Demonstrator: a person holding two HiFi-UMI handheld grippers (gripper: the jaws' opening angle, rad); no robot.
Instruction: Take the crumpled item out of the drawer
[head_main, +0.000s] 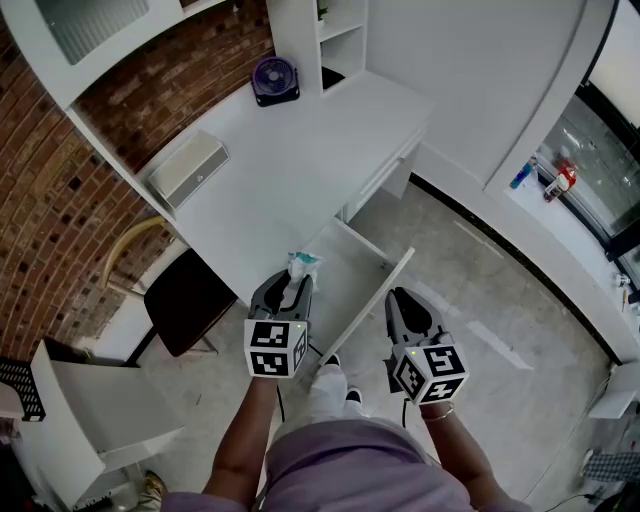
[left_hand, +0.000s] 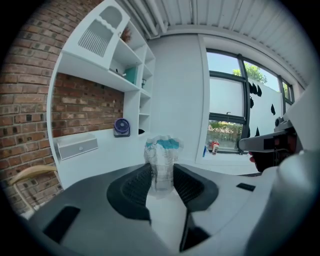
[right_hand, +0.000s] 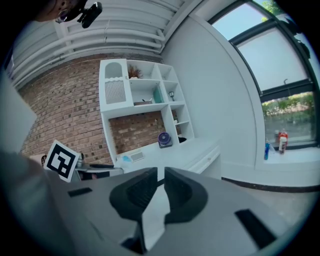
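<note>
My left gripper (head_main: 296, 282) is shut on a crumpled clear plastic bottle with a teal label (head_main: 302, 265), held up above the open white drawer (head_main: 352, 262) of the desk. In the left gripper view the bottle (left_hand: 163, 159) stands upright between the ribbed pads (left_hand: 136, 186), its crushed top sticking out past them. My right gripper (head_main: 399, 300) hovers beside the drawer's front panel (head_main: 385, 295), to the right of the left one. Its jaws (right_hand: 161, 186) stand almost together with nothing between them.
The white desk (head_main: 290, 170) carries a small purple fan (head_main: 274, 78) and a grey box (head_main: 188, 167). A dark chair (head_main: 186, 300) stands left of the drawer. A shelf unit (head_main: 335, 40) rises at the desk's back. Bottles (head_main: 548, 180) sit on the window sill.
</note>
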